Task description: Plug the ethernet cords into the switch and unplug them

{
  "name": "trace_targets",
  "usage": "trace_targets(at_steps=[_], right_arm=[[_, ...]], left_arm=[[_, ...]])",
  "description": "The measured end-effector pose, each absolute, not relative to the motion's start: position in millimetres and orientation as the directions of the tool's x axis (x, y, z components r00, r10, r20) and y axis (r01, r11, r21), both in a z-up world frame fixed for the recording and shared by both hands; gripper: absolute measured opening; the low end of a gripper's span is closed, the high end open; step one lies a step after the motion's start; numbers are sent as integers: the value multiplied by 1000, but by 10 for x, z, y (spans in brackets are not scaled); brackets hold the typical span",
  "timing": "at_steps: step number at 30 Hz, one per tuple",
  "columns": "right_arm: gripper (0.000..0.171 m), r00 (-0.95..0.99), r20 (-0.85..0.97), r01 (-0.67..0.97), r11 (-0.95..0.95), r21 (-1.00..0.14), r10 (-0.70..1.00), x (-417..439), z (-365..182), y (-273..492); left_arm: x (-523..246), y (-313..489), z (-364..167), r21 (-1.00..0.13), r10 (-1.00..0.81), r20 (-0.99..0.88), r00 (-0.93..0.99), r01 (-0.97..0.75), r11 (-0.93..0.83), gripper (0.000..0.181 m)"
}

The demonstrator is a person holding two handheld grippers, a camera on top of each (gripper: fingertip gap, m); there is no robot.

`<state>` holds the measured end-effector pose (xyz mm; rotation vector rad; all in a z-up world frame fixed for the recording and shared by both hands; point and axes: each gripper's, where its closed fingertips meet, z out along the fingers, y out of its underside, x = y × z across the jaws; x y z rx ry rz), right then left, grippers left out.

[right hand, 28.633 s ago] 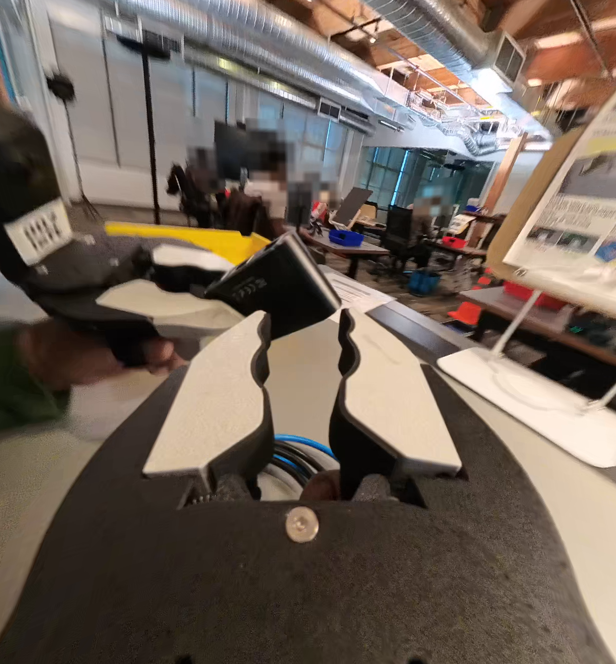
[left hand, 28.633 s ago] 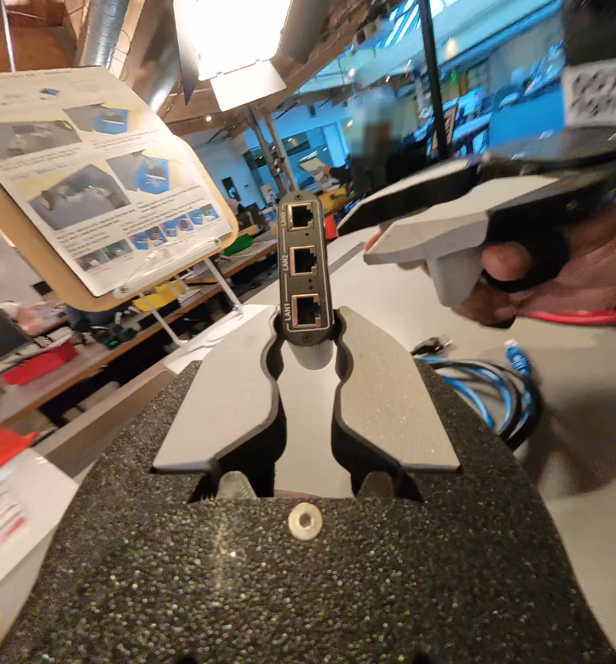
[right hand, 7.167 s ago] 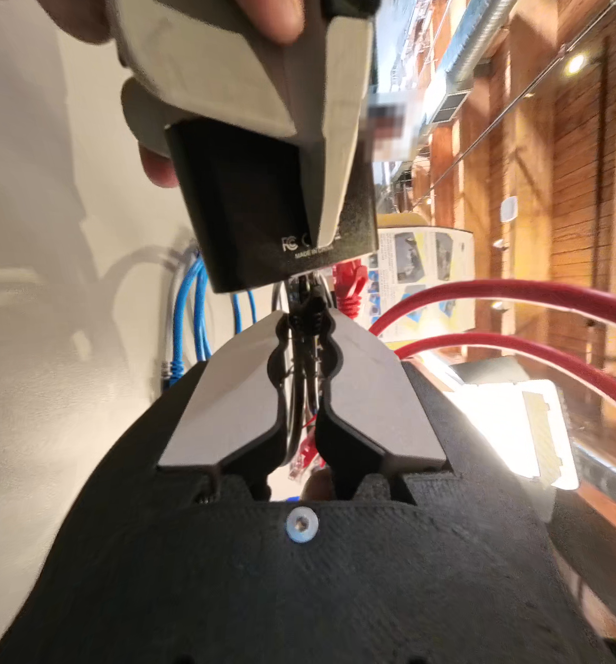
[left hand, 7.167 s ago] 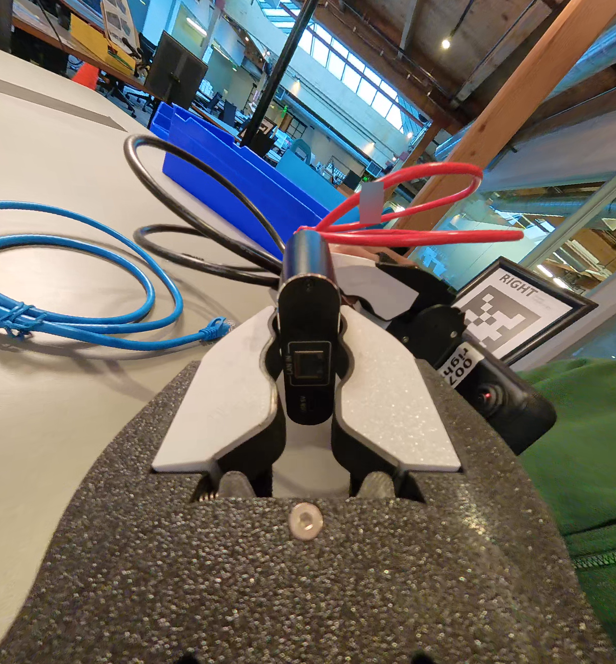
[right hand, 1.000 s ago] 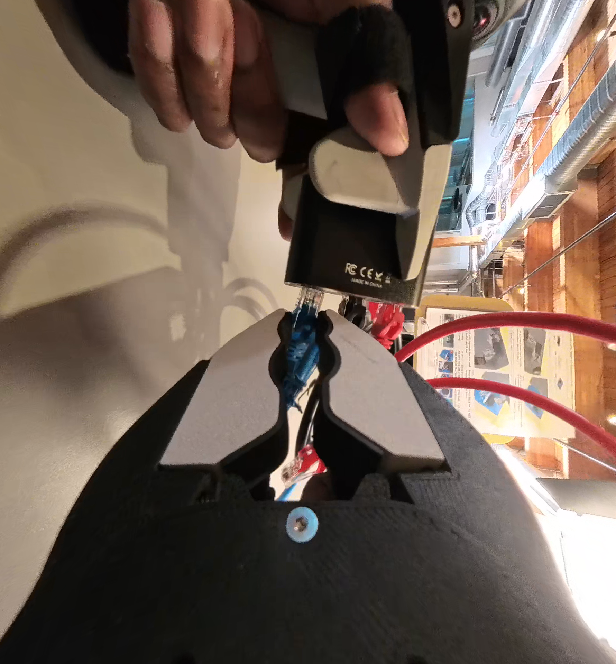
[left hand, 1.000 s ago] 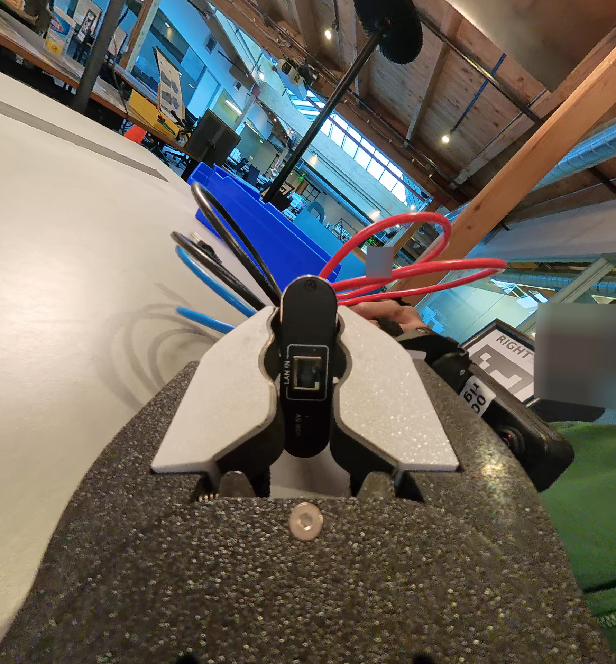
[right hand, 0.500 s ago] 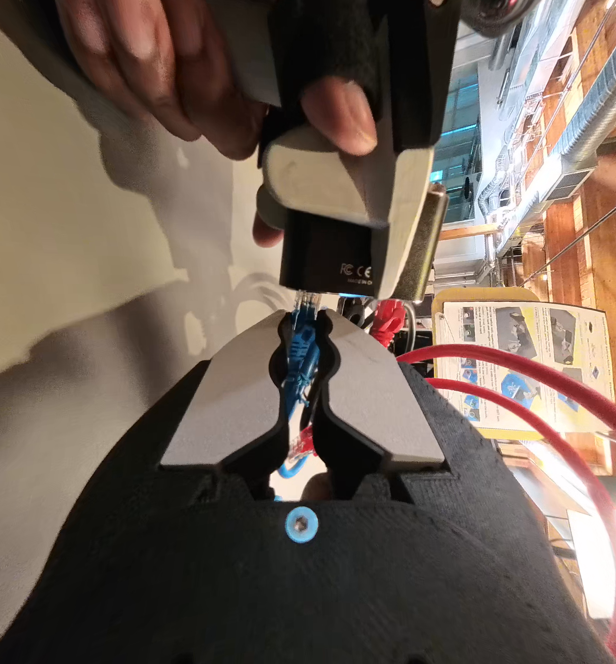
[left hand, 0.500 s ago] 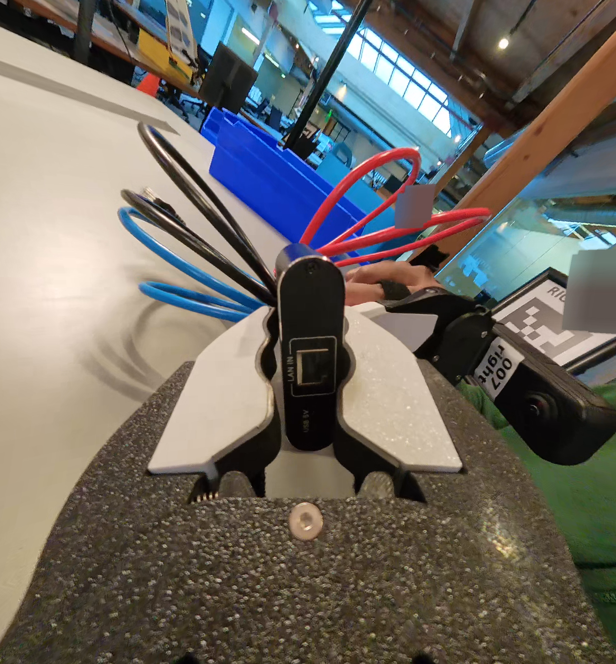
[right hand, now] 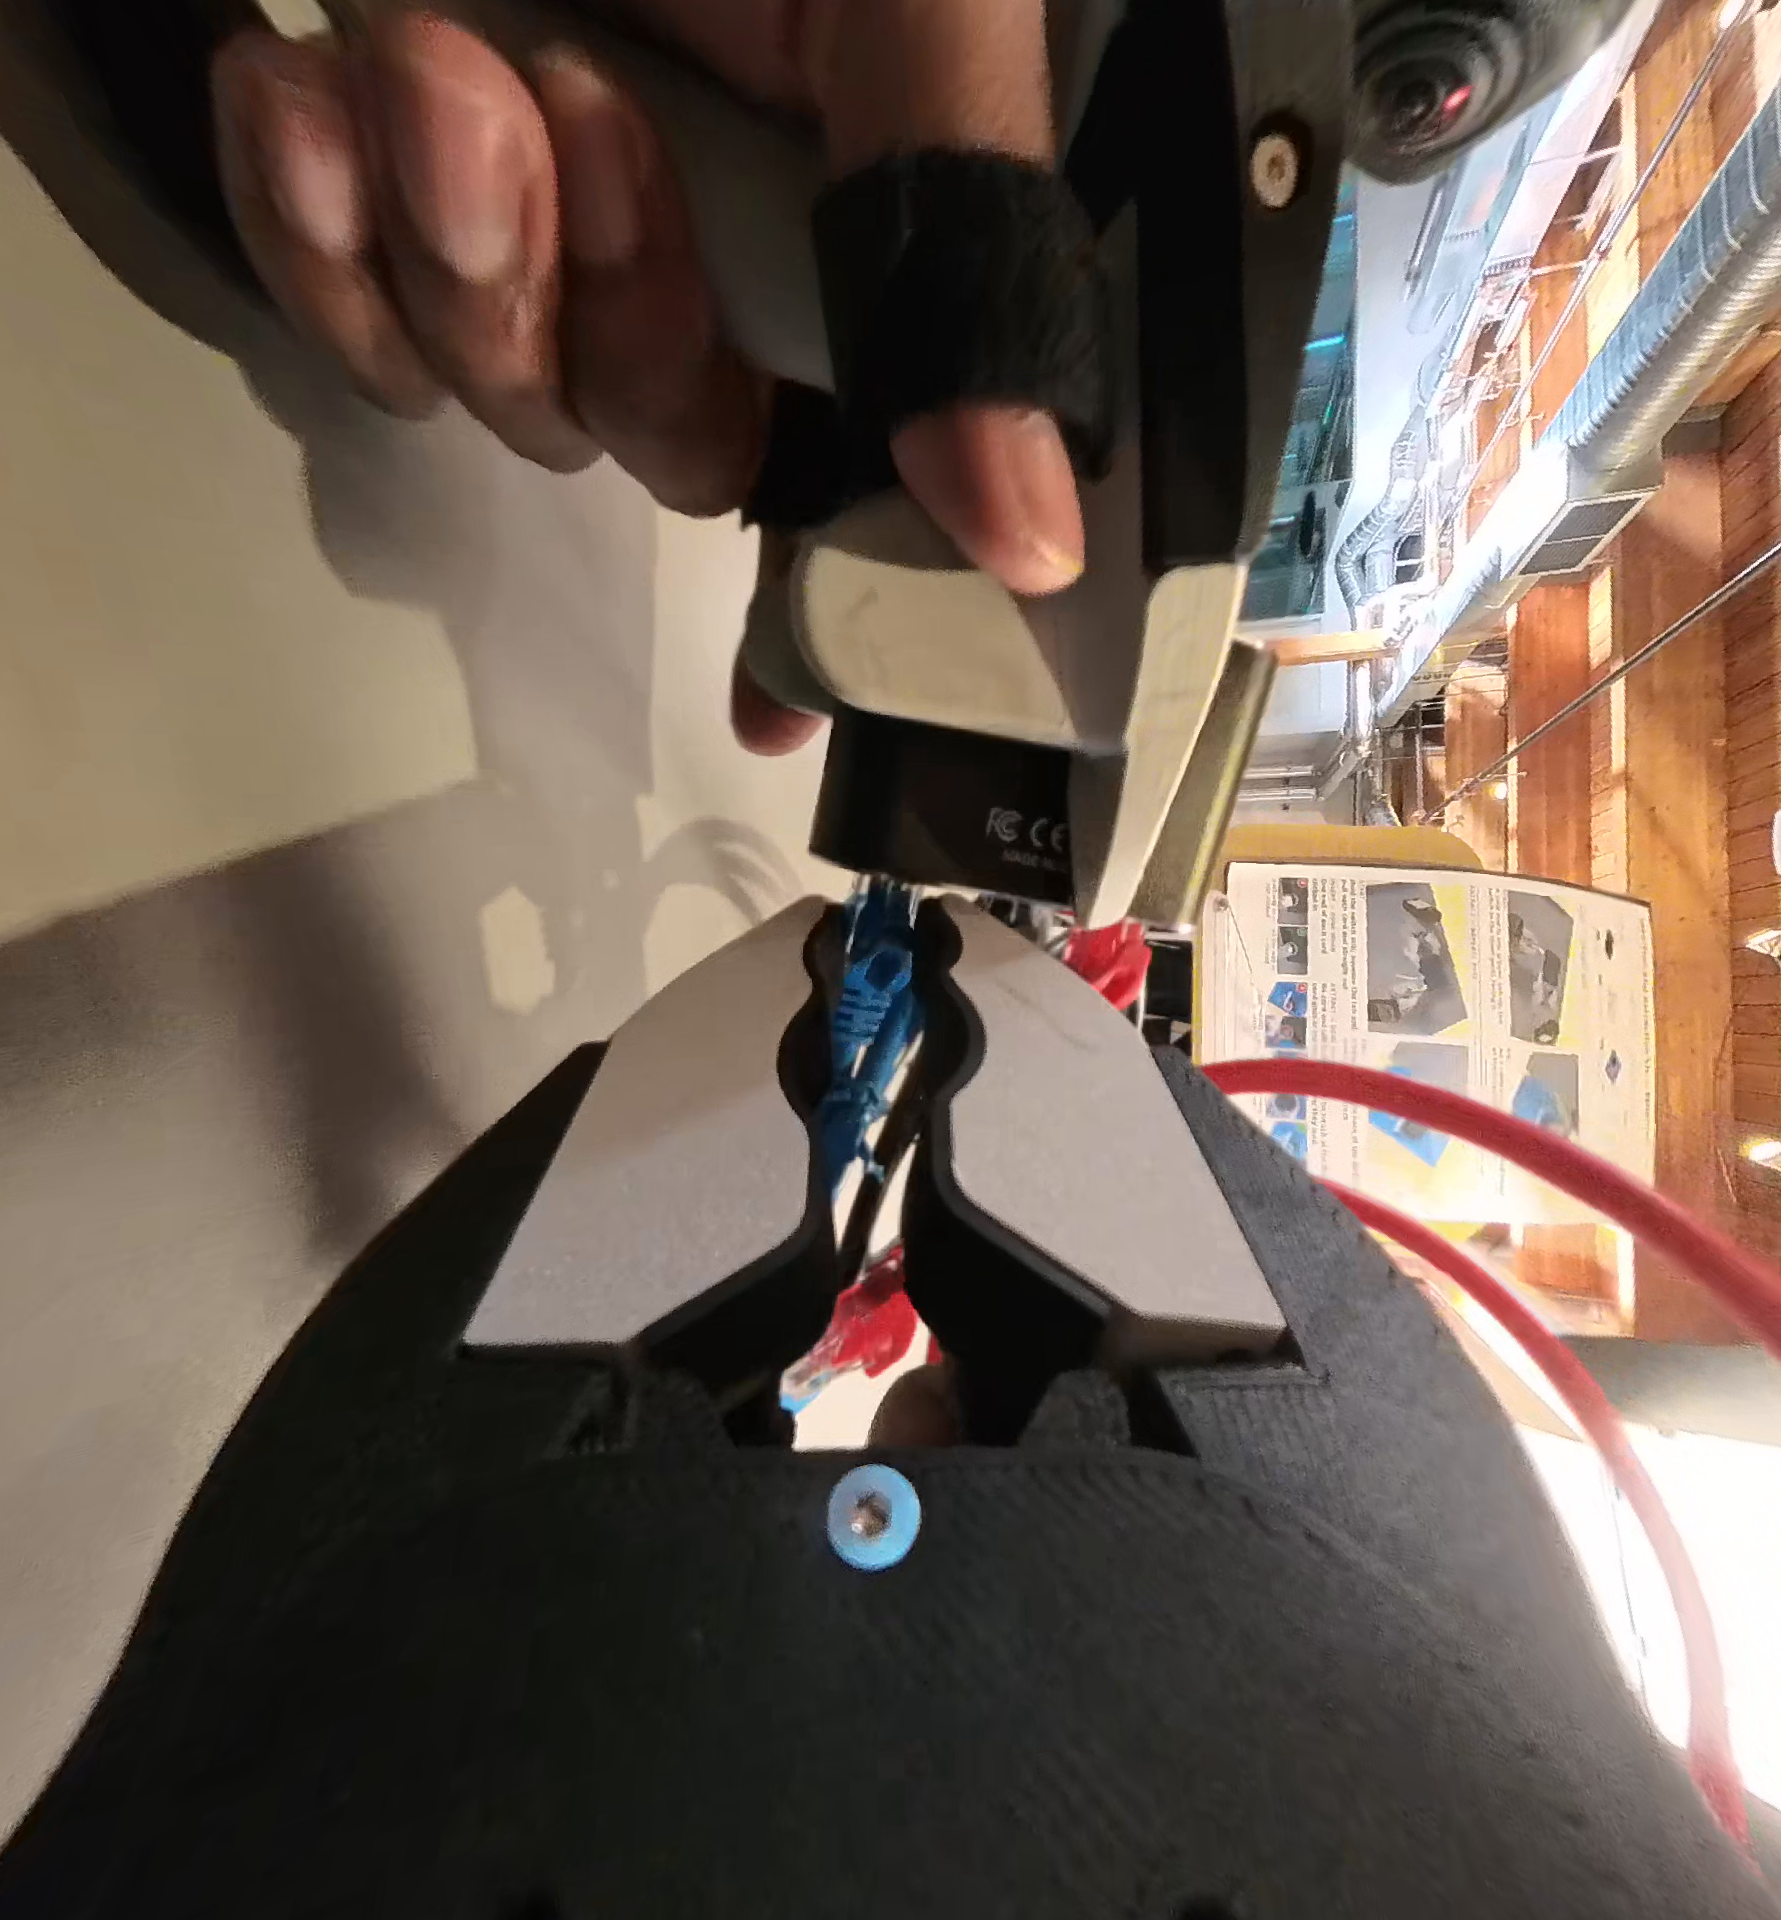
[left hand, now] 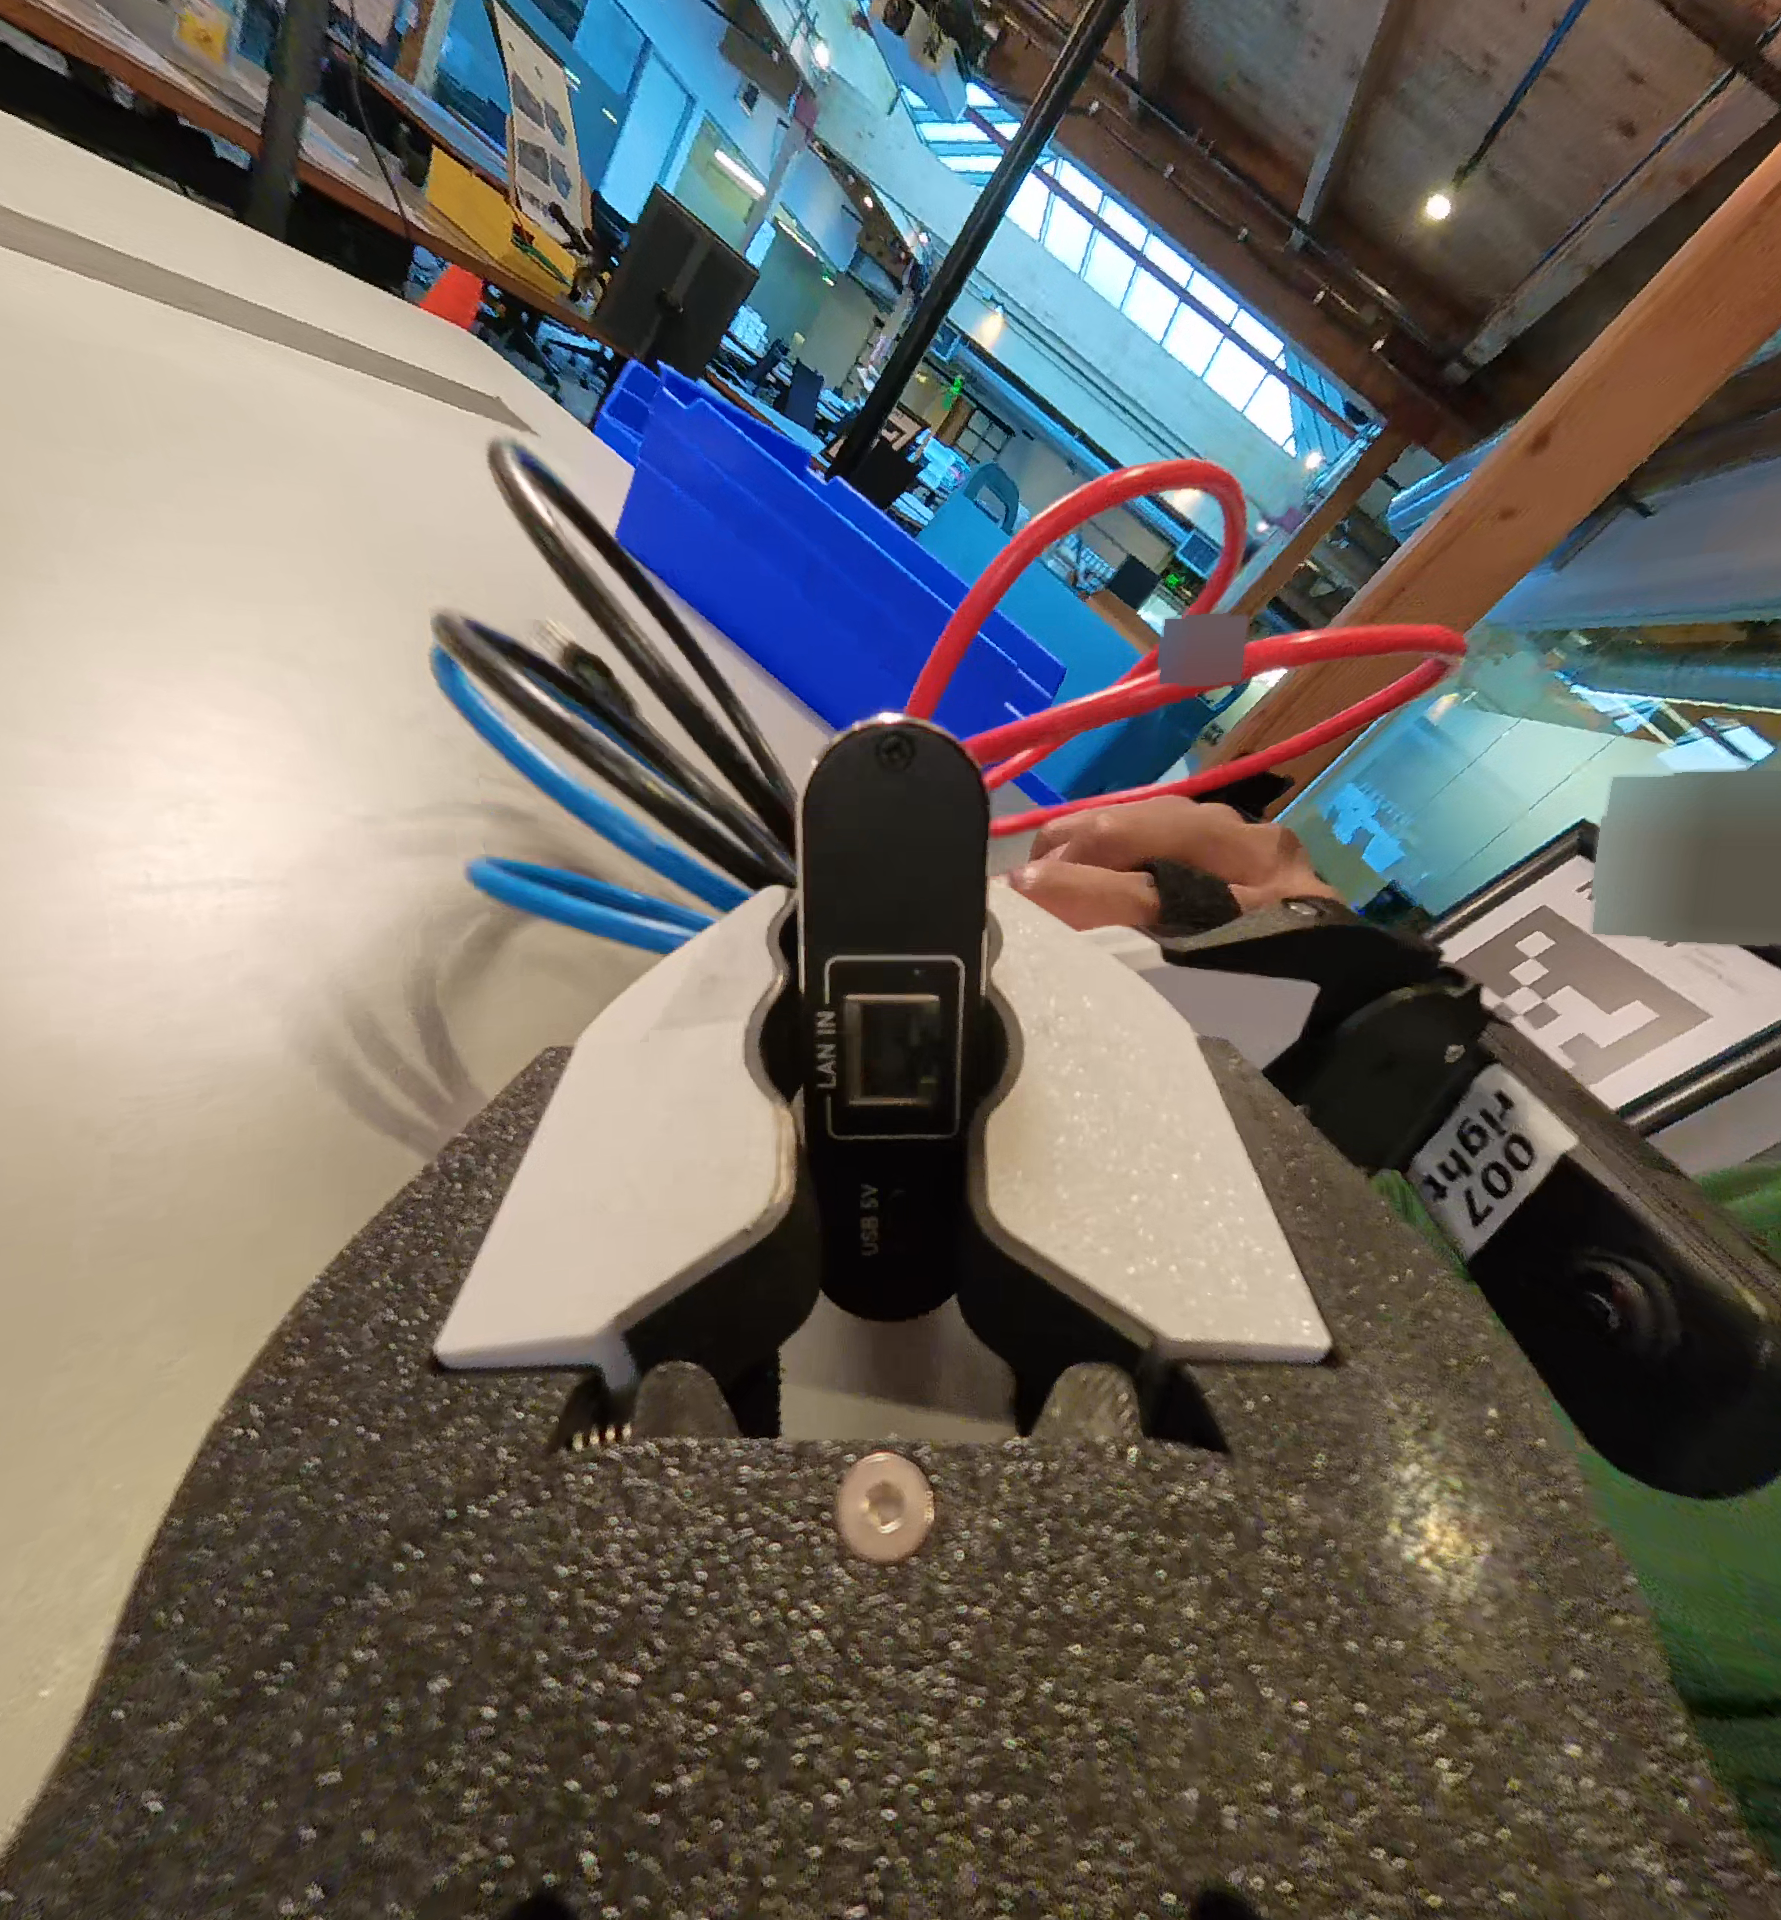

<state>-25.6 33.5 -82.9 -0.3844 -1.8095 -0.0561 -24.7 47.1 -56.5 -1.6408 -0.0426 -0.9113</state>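
Observation:
My left gripper is shut on the black switch, held end-on above the table with one empty port facing me. Blue, black and red cords loop out from its far side. My right gripper is shut on the blue cord's plug, whose tip meets the switch at its port side. A red plug sits in the switch beside it. A loose red plug hangs behind my right fingers. The left gripper's fingers clamp the switch there.
The grey table lies below the cords. Blue bins stand at its far edge. A hand holds the left gripper close ahead in the right wrist view. The right gripper's body is close on the right in the left wrist view. The grippers are tip to tip, or close to it.
The left gripper has tilted and shifted with the switch, so more of the cord loops show. The blue plug's tip has gone closer into the switch's port side.

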Motion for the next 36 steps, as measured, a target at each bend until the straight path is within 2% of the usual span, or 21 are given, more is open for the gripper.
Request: trace_targets(at_steps=[2,9,15,23,29,36], right_arm=[[12,-233,949,280,949,-143,212,-258,-852,291],[12,-210,927,297,923,-243,311,-306,-850,271],[12,-152,936,323,911,-258,319,-318,-806,417],[18,-18,953,280,916,-286,303,-385,-710,444],[26,30,972,325,917,-231,235,-363,-672,533],[22,135,986,398,906,-143,96,-325,-532,676]], left_arm=[[-253,483,-549,-824,-436,567,699,490,-285,28],[-306,499,-541,-818,-413,575,706,510,-268,28],[-288,492,-641,-813,-372,580,725,482,-328,28],[-417,527,-554,-654,-353,753,556,691,-307,28],[-463,543,-505,-569,-364,808,463,772,-282,28],[-508,499,-451,-502,-412,835,366,813,-295,28]])
